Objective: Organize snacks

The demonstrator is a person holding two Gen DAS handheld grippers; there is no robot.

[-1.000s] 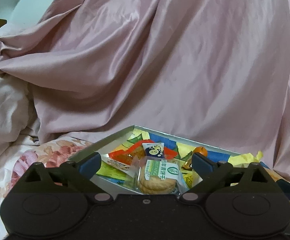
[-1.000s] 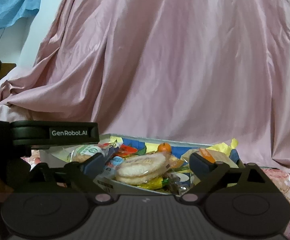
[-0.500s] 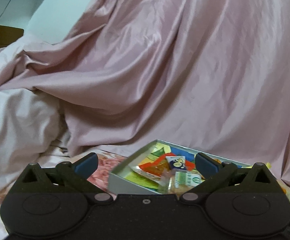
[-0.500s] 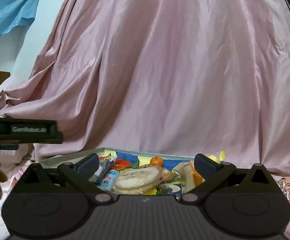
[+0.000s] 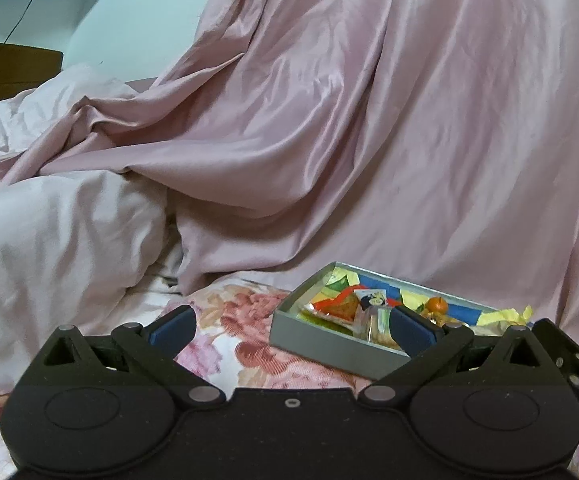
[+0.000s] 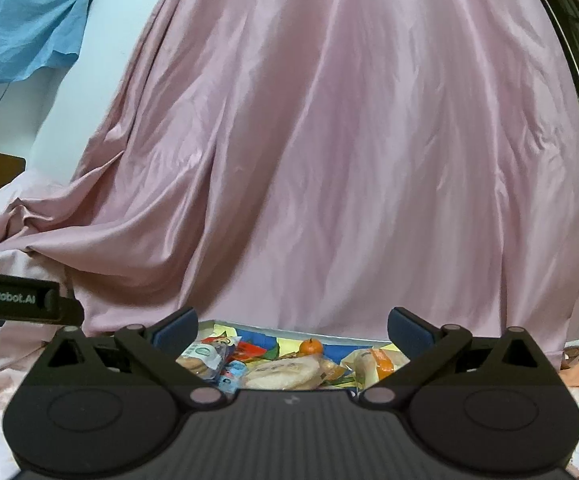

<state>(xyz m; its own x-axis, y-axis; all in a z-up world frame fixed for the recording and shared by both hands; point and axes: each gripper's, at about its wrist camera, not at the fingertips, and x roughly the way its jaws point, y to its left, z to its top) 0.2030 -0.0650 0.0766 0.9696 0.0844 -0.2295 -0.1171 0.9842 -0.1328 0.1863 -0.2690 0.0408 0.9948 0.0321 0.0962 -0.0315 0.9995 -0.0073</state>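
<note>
A shallow grey box (image 5: 321, 338) lies on the flowered bedsheet, filled with wrapped snacks on coloured paper: a red-orange packet (image 5: 339, 304), a small orange fruit (image 5: 437, 304), clear packs of round biscuits. My left gripper (image 5: 291, 322) is open and empty, back from the box and to its left; its right finger overlaps the box's near side. In the right wrist view the box (image 6: 225, 325) sits just beyond my right gripper (image 6: 291, 326), which is open and empty. Between its fingers show a biscuit pack (image 6: 281, 372), the orange fruit (image 6: 310, 346) and an orange-striped packet (image 6: 377, 360).
A large pink satin drape (image 6: 329, 160) rises right behind the box. A pale pink duvet (image 5: 49, 232) bulges at the left. The flowered sheet (image 5: 233, 312) lies open left of the box. The left gripper's body (image 6: 13, 298) shows at the right view's left edge.
Both grippers have drawn back and lifted away from the box, the left one also shifting left. The box looks smaller and lower in both views. Both stayed open.
</note>
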